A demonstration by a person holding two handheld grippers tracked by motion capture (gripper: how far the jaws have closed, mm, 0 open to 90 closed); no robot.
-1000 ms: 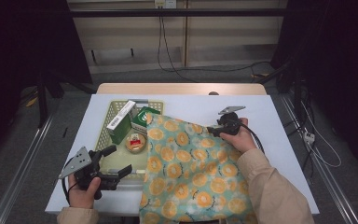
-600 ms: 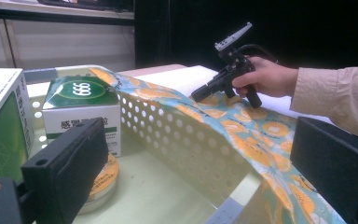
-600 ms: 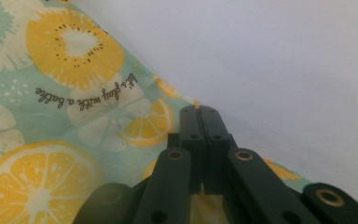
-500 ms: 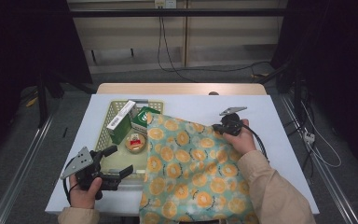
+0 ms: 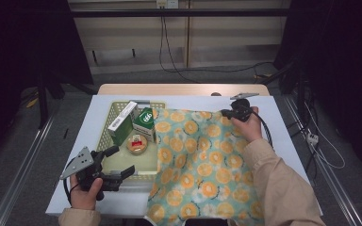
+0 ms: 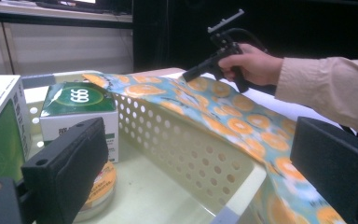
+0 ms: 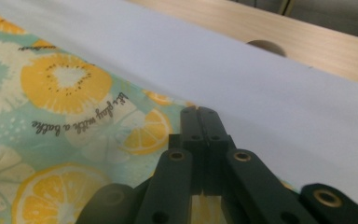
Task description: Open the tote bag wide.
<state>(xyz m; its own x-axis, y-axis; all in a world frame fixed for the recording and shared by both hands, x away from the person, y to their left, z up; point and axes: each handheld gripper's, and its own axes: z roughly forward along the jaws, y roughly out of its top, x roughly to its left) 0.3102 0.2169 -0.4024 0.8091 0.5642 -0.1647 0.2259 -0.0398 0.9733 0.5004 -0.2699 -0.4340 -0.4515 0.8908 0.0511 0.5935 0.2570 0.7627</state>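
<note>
Perforated basket (image 5: 104, 141) near worktop's left edge: two boxes, round tin; cloth (image 5: 202, 165) draped over rim, pinched by right tool (image 5: 224, 113); left tool (image 5: 120, 162) wide.

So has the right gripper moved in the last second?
Yes. The right gripper went toward the table's far edge, pulling the cloth flatter.

Lab: dark curtains (image 5: 23, 42), trailing cables (image 5: 169, 52), paper-covered table (image 5: 283, 113)

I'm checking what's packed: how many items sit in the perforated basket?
3 visible in the basket: a tall white-and-green box at its left, a green "666" box beside it, and a round tin in front. The orange-print cloth drapes over the right rim and may hide more.
</note>
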